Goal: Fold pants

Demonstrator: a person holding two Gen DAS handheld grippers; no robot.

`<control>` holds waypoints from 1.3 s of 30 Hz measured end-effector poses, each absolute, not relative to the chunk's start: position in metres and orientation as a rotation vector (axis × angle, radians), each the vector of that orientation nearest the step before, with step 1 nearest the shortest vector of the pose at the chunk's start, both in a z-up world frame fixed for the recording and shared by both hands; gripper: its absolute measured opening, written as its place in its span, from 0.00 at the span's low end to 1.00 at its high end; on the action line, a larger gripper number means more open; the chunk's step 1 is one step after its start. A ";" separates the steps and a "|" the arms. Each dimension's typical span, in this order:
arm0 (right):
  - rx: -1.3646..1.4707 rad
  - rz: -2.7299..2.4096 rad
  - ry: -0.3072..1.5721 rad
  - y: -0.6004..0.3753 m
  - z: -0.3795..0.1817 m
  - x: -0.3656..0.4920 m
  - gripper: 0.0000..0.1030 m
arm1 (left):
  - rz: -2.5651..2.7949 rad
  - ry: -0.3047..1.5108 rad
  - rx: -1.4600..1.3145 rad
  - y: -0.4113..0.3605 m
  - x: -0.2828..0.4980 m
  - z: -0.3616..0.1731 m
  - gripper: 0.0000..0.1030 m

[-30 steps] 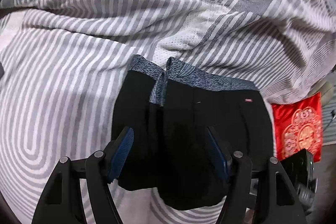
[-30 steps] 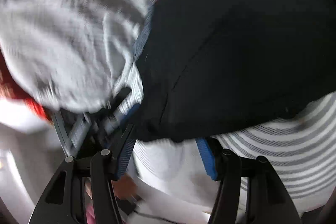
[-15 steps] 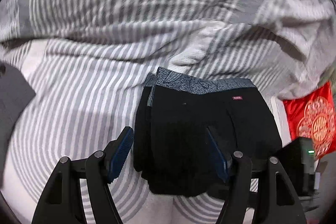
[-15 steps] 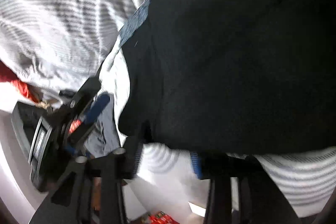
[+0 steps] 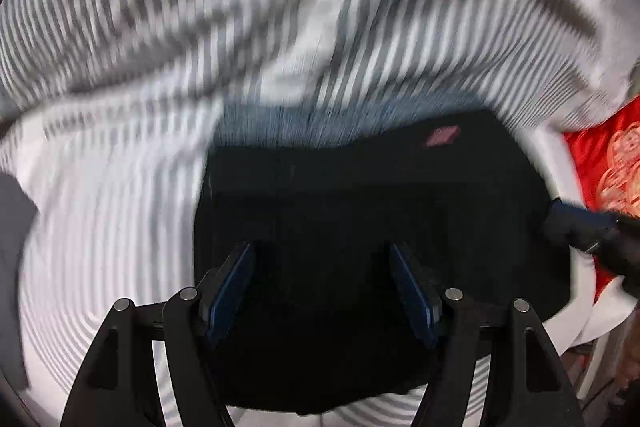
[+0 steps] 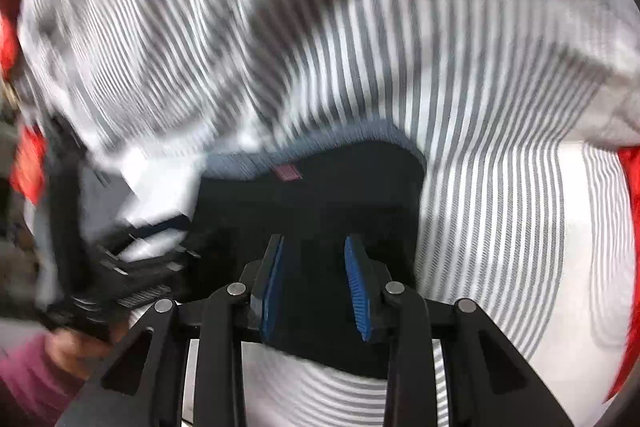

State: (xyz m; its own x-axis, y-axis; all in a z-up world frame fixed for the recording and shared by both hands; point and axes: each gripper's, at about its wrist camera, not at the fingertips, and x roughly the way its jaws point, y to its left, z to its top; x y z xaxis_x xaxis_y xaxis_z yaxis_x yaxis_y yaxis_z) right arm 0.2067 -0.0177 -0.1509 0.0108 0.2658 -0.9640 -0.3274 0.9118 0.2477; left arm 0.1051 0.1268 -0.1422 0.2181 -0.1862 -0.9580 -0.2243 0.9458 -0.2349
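motion-blurred striped bedding [image 5: 168, 39], smeared pants [image 5: 360, 195] waistband, red cloth [image 5: 608, 163] cut off at edge

Both views motion-blurred, evenly lit, fisheye-warped at edges.

One pair of black pants [image 5: 360, 211], one striped bedsheet [image 5: 160, 47], two claws, one red cloth [image 5: 600, 163].
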 end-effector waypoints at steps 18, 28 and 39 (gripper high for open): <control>0.150 0.572 1.452 -0.070 -0.142 0.176 0.69 | 0.097 1.355 -0.335 0.118 0.108 -0.139 0.68; 0.162 0.546 1.443 -0.090 -0.133 0.185 0.69 | 0.096 1.308 -0.377 0.127 0.105 -0.123 0.68; 0.249 0.514 1.469 -0.126 -0.144 0.204 0.76 | 0.075 1.269 -0.487 0.188 0.096 -0.111 0.80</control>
State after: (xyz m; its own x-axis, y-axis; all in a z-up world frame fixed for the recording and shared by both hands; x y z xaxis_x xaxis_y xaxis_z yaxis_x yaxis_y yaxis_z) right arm 0.2037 -0.1257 -0.1440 0.0202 0.4740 -0.8803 -0.1777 0.8681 0.4634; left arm 0.0957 0.1885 -0.1108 0.3094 -0.2103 -0.9274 -0.3184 0.8960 -0.3095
